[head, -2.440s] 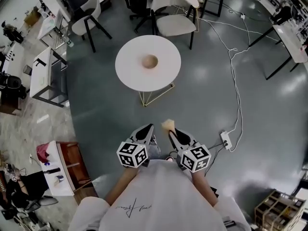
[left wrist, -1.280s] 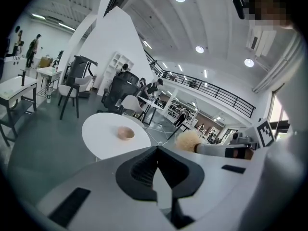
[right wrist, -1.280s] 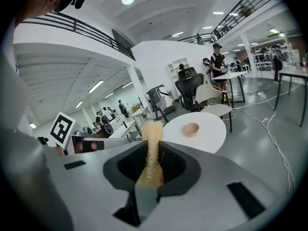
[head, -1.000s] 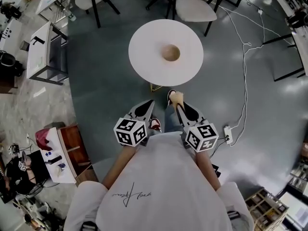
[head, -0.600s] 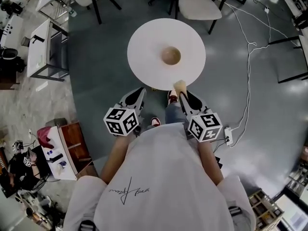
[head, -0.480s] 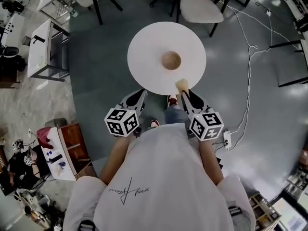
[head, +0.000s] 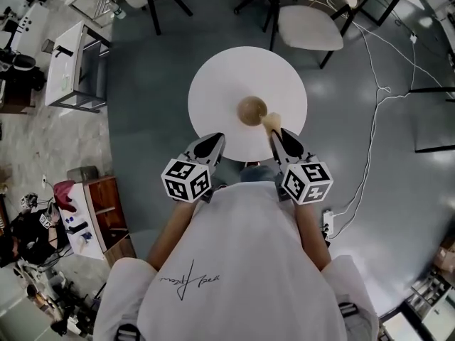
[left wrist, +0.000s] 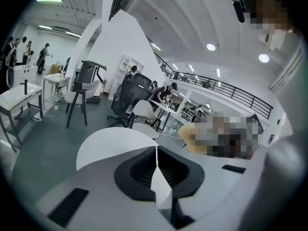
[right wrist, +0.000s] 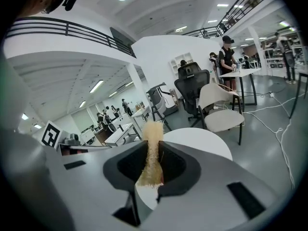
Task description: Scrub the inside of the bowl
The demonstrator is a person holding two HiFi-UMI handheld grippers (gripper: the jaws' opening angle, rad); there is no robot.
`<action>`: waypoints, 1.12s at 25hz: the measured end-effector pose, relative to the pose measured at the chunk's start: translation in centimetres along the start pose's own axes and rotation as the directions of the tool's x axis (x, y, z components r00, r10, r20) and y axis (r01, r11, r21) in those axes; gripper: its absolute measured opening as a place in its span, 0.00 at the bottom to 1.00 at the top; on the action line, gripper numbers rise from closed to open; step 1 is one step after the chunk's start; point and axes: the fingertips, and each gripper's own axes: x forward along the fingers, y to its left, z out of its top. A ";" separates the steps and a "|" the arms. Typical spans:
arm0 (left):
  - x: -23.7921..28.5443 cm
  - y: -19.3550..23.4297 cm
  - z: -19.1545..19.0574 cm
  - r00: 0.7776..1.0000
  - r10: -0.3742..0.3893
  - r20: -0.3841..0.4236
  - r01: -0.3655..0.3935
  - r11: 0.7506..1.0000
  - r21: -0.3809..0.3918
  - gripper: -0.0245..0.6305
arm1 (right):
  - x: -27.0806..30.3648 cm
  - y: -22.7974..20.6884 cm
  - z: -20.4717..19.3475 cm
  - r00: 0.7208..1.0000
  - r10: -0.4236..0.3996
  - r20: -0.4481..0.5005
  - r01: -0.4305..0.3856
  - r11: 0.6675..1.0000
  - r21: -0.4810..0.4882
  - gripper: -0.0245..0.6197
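A small wooden bowl [head: 252, 110] stands upright near the middle of the round white table [head: 220, 84]. My right gripper [head: 274, 133] is shut on a tan fibrous scrubber [head: 269, 123] whose tip pokes out just right of the bowl's rim; whether it touches the bowl I cannot tell. In the right gripper view the scrubber [right wrist: 150, 158] is pinched between the jaws of that gripper [right wrist: 152, 147], with the table [right wrist: 202, 141] beyond. My left gripper [head: 212, 141] hangs over the table's near left edge. Its jaws are shut and empty in the left gripper view [left wrist: 156, 152].
White chairs [head: 313, 20] stand behind the table. A white cable [head: 370, 155] runs across the grey floor to a power strip [head: 328, 222] on the right. A white desk [head: 78, 62] and a wooden cabinet [head: 106, 204] stand at the left.
Both grippers have moved forward from over the floor to the table's near edge. The scrubber has come up beside the bowl, and the table sits closer in view.
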 end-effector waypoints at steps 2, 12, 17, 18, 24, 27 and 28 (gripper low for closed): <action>1.3 0.2 0.4 1.000 0.017 0.003 -0.017 1.000 -0.005 0.05 | 1.2 -0.8 0.9 1.000 0.026 -0.013 -0.026 1.000 -0.014 0.16; 5.5 0.4 1.9 0.988 0.109 0.111 -0.100 0.991 -0.084 0.05 | 4.7 -5.1 0.7 0.983 0.108 -0.149 -0.114 0.993 -0.035 0.16; 5.9 1.1 0.1 0.988 0.139 0.070 -0.130 0.984 -0.120 0.05 | 5.9 -6.1 -1.4 0.971 0.125 -0.205 -0.126 0.992 0.007 0.16; 5.9 1.2 -0.3 0.988 0.143 0.056 -0.135 0.983 -0.126 0.05 | 6.1 -6.1 -1.8 0.968 0.128 -0.214 -0.129 0.992 0.007 0.16; 7.6 1.9 -2.1 0.990 0.141 0.011 -0.137 0.976 -0.166 0.05 | 6.7 -7.3 -3.7 0.959 0.126 -0.255 -0.125 0.992 0.020 0.16; 8.8 3.0 -3.2 0.991 0.131 -0.040 -0.136 0.975 -0.176 0.05 | 7.0 -7.8 -4.2 0.963 0.109 -0.247 -0.104 0.994 0.033 0.16; 9.0 3.5 -3.3 0.990 0.130 -0.051 -0.138 0.974 -0.181 0.05 | 7.2 -7.9 -4.1 0.964 0.101 -0.247 -0.095 0.995 0.037 0.16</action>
